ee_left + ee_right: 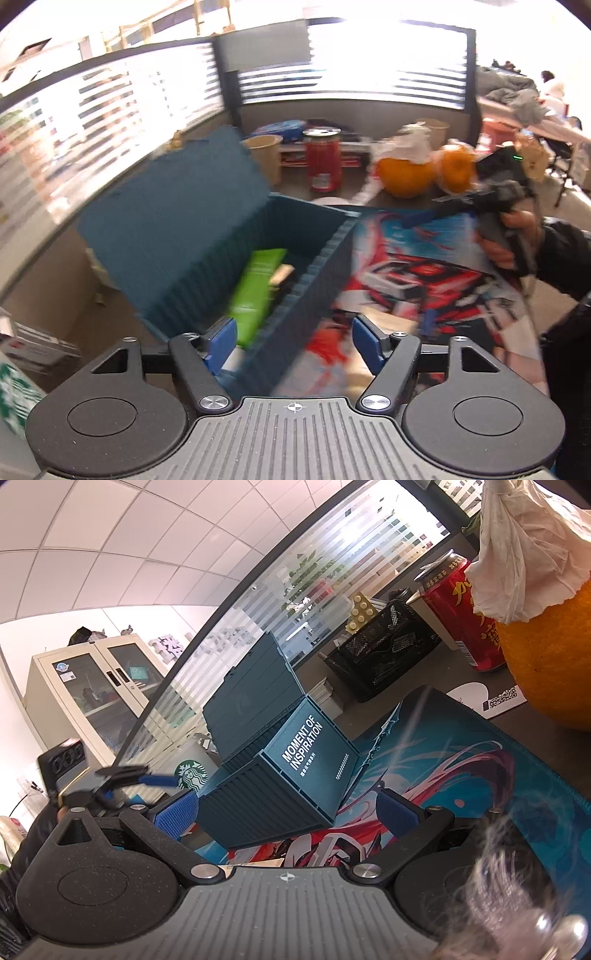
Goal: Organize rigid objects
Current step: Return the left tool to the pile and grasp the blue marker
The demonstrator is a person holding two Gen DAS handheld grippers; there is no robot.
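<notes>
1. Left gripper (291, 338): jaws apart at lower centre of the left wrist view, nothing pressed between the blue pads, rim of the box just beyond them.
2. Dark teal container-style box (207, 236), lid raised, centre-left; green packet (255, 291) lying inside.
3. Right gripper (286, 816): jaws wide, empty, box (291, 771) ahead on colourful desk mat (461, 760).
4. Red can (461, 616) and orange fruit (550, 657) at upper right.

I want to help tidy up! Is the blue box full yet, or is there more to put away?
Not full. The blue box stands open, with a green pack already inside. The left gripper is open and empty above it; the right gripper is open too. The red can and oranges are still outside it.
</notes>
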